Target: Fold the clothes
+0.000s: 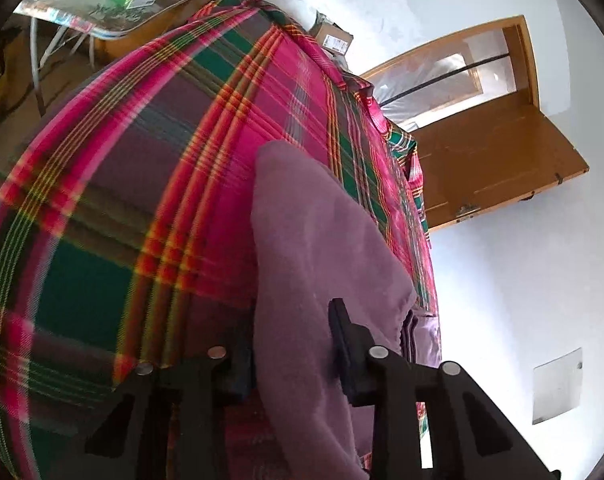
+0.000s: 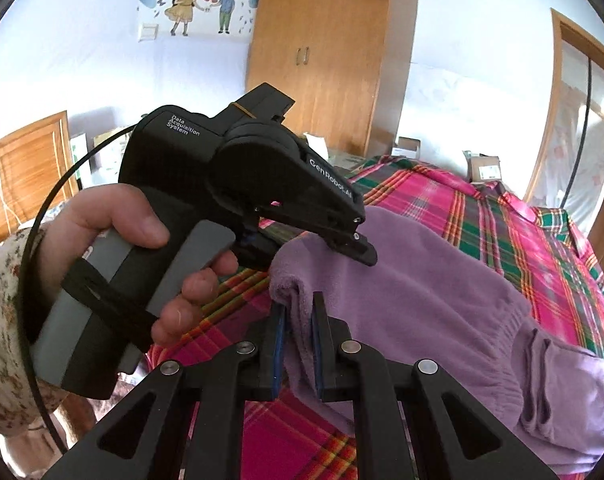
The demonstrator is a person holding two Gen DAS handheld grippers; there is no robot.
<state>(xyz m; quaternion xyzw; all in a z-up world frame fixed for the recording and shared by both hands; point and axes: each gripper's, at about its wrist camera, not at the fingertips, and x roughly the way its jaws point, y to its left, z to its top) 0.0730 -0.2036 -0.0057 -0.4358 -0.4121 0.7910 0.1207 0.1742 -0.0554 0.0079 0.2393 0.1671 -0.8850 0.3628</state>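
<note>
Plaid bedspread [image 2: 481, 216], near edge: both grippers [image 2: 296, 344] [image 2: 351, 246] pinched shut on purple fleece garment [image 2: 421, 300]; risked slipping, shallow bite.

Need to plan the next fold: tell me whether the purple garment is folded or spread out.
Partly folded, not finished: the purple garment is doubled over lengthwise on the plaid sheet, one end pinched by both grippers, right and left.
</note>
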